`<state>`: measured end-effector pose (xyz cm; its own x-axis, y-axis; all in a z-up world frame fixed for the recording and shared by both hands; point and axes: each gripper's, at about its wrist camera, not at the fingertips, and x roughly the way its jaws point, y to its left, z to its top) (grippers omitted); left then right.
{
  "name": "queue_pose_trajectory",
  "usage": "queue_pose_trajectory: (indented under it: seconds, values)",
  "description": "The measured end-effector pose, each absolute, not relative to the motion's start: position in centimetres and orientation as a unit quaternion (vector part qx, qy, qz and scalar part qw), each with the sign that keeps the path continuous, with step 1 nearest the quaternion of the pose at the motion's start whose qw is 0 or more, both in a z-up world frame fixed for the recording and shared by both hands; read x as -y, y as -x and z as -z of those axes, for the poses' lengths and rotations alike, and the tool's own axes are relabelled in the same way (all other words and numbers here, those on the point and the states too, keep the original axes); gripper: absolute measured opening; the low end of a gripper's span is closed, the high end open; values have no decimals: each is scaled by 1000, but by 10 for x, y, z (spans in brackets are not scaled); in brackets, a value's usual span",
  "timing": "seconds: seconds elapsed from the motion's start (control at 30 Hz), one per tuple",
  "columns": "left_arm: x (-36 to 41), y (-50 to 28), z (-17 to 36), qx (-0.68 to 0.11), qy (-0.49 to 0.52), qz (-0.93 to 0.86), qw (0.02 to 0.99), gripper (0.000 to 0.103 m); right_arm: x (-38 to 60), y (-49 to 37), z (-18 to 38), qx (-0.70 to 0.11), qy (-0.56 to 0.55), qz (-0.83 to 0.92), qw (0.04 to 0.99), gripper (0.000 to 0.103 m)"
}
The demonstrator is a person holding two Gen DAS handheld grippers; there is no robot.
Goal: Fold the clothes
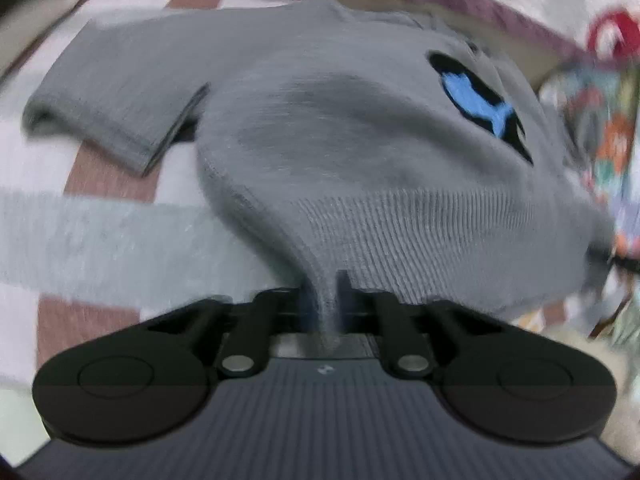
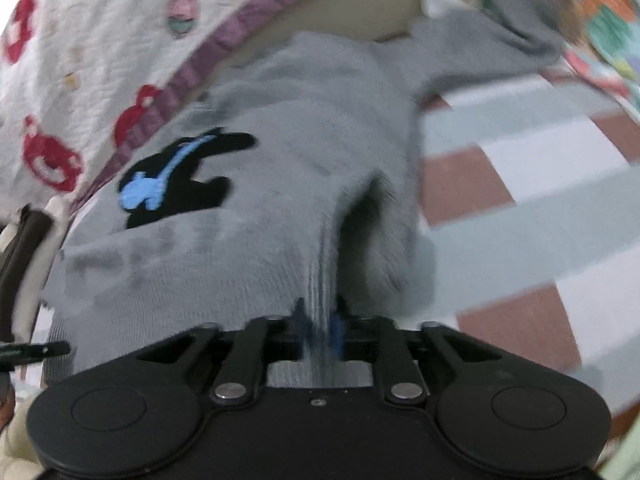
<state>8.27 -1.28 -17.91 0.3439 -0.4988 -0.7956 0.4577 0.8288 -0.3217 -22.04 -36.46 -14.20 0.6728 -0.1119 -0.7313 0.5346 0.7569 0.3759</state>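
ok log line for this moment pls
step: fold grey sweater | left gripper: shut on hem | right gripper: shut on hem | surface: checked bedcover

Left hand-held gripper (image 1: 326, 300) angled downward, jaws clamped tight on a pinch of the grey sweater's (image 1: 360, 152) ribbed hem. Right hand-held gripper (image 2: 320, 320) likewise tilted down, jaws pinching the same hem.

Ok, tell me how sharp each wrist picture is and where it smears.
Left wrist view: grey knit sweater smeared by motion, its ribbed hem fairly crisp near the left gripper; fisheye bends the checked bedcover. Right wrist view: blurrier overall, streaks where the right gripper pinches it.
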Motion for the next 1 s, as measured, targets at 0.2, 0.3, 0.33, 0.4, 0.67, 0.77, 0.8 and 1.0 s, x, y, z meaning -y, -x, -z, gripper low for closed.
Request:
queue_pose_trajectory:
  seconds: [0.2, 0.3, 0.33, 0.4, 0.67, 0.77, 0.8, 1.0]
  values:
    - [-13, -73, 96, -381, 96, 329, 859, 7, 378, 255, 43, -217, -293, 184, 913, 1]
    - [-19, -70, 111, -435, 126, 328, 829, 7, 389, 274, 24, -237, -291, 183, 909, 1]
    - [-21, -69, 117, -453, 136, 328, 818, 7, 390, 276, 28, -262, -289, 185, 902, 1]
    - [-20, -69, 142, -507, 136, 303, 795, 7, 386, 277, 47, -313, -284, 197, 885, 7]
    - [-1, -76, 162, -525, 82, 278, 800, 9, 372, 261, 100, -359, -333, 188, 852, 24]
    - [3, -80, 162, -518, 58, 270, 810, 10, 366, 242, 96, -360, -342, 165, 852, 38]
    - [1, -81, 162, -517, 55, 266, 812, 10, 362, 234, 97, -364, -346, 156, 851, 45]
    - [-13, -89, 168, -526, 80, 262, 805, 11, 344, 192, 117, -402, -360, 152, 828, 55]
